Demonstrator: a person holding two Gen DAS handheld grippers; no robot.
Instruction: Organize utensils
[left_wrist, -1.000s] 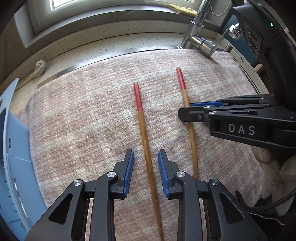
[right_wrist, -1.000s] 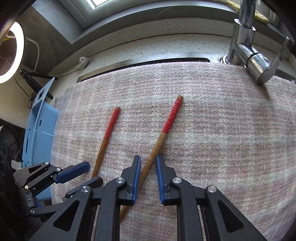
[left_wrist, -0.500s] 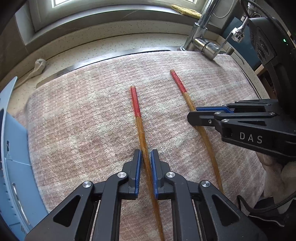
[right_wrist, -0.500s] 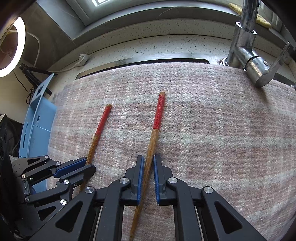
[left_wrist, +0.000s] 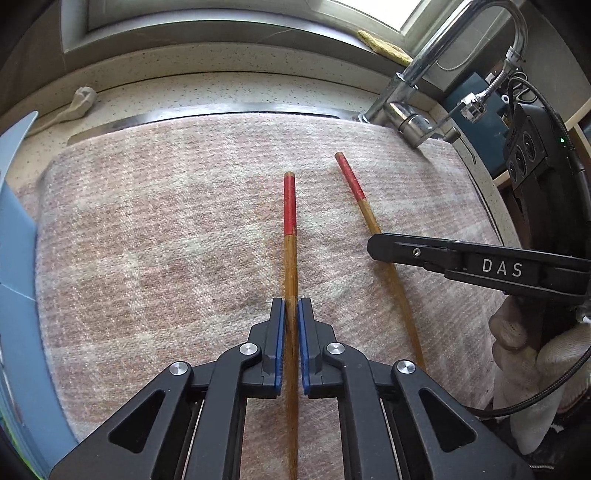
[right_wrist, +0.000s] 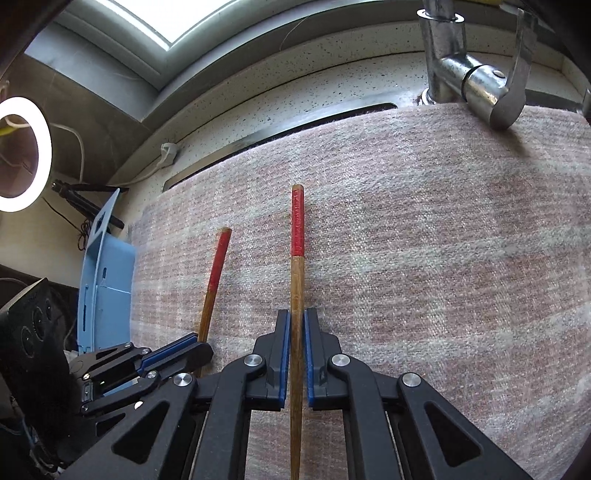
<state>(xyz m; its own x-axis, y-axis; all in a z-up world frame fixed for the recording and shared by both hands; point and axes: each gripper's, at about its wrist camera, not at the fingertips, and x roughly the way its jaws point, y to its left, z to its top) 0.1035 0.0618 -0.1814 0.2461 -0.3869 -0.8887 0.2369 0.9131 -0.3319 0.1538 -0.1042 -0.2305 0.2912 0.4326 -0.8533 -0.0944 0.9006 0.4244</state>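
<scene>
Two wooden chopsticks with red ends lie over a pink checked cloth (left_wrist: 166, 240). My left gripper (left_wrist: 290, 306) is shut on the left chopstick (left_wrist: 290, 229), which runs straight between its blue pads. My right gripper (right_wrist: 296, 317) is shut on the right chopstick (right_wrist: 297, 258). In the left wrist view the right chopstick (left_wrist: 356, 192) passes under the right gripper (left_wrist: 376, 247). In the right wrist view the left chopstick (right_wrist: 216, 273) runs into the left gripper (right_wrist: 195, 343) at lower left.
A blue plastic tray (left_wrist: 14, 258) stands at the cloth's left edge; it also shows in the right wrist view (right_wrist: 107, 280). A chrome tap (left_wrist: 410, 118) rises at the back right. A speckled counter (left_wrist: 221, 92) and window sill lie behind the cloth.
Both grippers closed from open onto their chopsticks. Both chopsticks now point straight ahead, and both views have tilted up toward the window.
</scene>
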